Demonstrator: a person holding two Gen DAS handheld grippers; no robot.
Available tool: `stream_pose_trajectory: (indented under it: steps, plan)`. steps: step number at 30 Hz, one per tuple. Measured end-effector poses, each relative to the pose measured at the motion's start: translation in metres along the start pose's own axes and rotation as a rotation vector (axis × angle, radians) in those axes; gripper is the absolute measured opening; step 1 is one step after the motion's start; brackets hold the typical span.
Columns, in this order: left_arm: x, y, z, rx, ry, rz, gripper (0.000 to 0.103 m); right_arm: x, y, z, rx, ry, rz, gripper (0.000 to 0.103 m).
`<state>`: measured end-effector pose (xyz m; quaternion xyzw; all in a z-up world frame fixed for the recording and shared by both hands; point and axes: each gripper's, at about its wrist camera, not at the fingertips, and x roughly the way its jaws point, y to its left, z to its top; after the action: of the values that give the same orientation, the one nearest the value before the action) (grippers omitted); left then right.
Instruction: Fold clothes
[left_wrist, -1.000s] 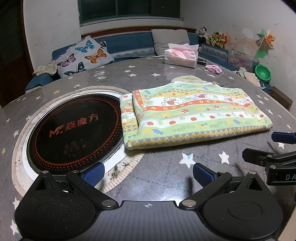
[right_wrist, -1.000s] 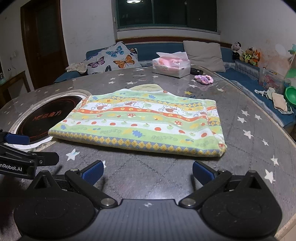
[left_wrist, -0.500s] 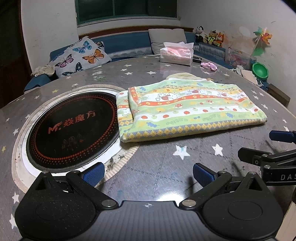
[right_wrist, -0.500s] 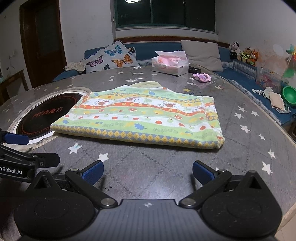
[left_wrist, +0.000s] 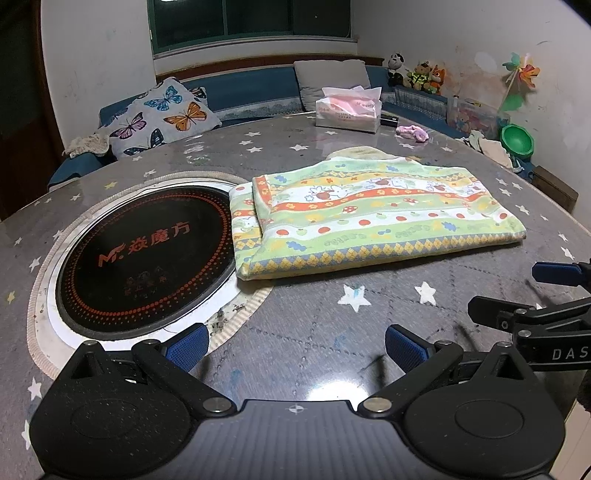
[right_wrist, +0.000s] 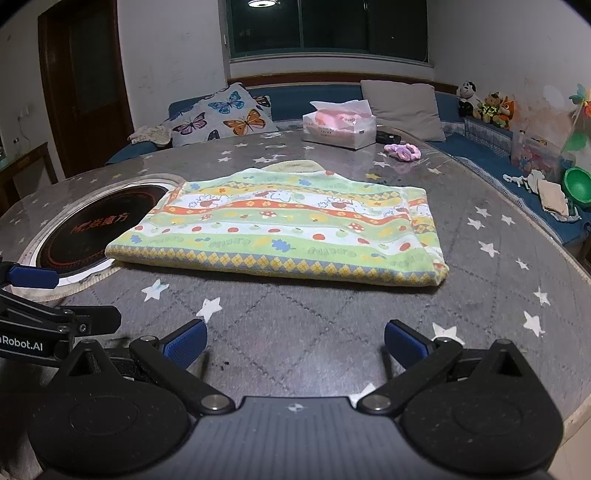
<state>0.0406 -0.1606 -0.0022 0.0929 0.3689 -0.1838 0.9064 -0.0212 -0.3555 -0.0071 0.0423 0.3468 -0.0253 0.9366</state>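
Folded garment (left_wrist: 373, 218) lies flat, both grippers empty.

Your left gripper (left_wrist: 295, 341) and right gripper (right_wrist: 295, 341) hover with jaws wide, holding nothing; the garment sits at twelve o'clock on the table (right_wrist: 314, 314), seemingly finished.

Both wrist views sit low, side by side, facing forward — sharing the folded garment (left_wrist: 373, 218); table (right_wrist: 332, 314).
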Motion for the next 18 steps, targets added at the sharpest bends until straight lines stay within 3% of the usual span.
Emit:
stream_pose_trajectory:
  steps: [18]
  plan:
    - [-0.0085,-0.0029,-0.0041,0.003,-0.016,0.000,0.103,-0.0046,0.0025,-0.0041,0.008,-0.005,0.007,0.103]
